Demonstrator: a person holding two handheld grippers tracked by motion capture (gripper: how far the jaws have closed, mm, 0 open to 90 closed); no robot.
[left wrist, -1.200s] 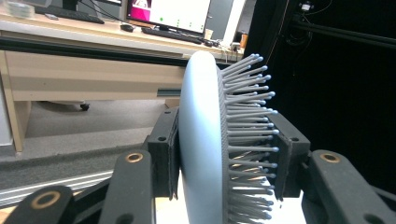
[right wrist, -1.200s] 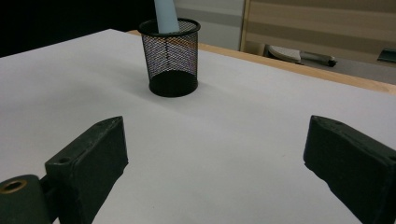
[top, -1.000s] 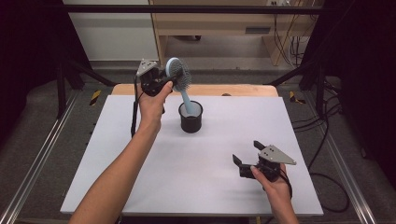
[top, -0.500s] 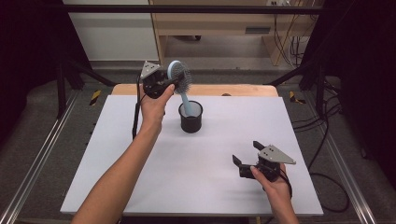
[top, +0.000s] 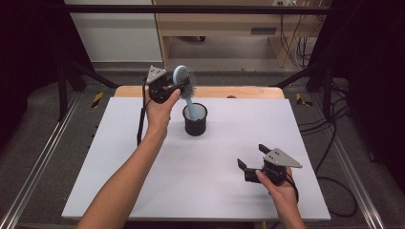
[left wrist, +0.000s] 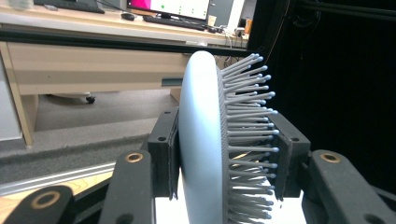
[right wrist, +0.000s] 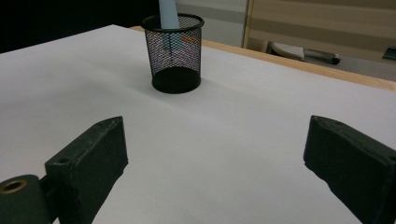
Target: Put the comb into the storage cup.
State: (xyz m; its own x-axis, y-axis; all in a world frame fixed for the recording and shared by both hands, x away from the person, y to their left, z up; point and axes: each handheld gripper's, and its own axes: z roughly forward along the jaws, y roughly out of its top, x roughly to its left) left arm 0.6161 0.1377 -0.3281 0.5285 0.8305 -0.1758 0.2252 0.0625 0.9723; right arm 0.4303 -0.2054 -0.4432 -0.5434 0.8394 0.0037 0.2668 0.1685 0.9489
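The left tool [top: 175,86] is clamped on the head of a pale blue hairbrush [top: 183,82], one pad flat against the smooth back, the other pressed in among the bristles; the left gripper view shows this plainly, with the brush head [left wrist: 203,140] standing upright between the two black pads. From the high view the brush handle runs down and to the right into a black mesh cup [top: 196,119] that stands toward the far middle of the white counter [top: 143,191]. The handle end sits inside the cup, and the right gripper view confirms the blue shaft [right wrist: 168,11] passing down through the rim of the cup [right wrist: 176,51]; whether the tip rests on the bottom I cannot quite tell through the mesh.

I judge the step in hand to be standing the brush in the cup: the handle is in, the head is gripped above and to the left of the cup, so the brush leans. The next move seems to call for easing the head over until the brush can rest against the rim, then letting the pads part without tipping the light cup.

The right tool [top: 253,157] sits low near the front right of the counter, held in the person's hand, its pads spread wide with nothing between them, well apart from the cup
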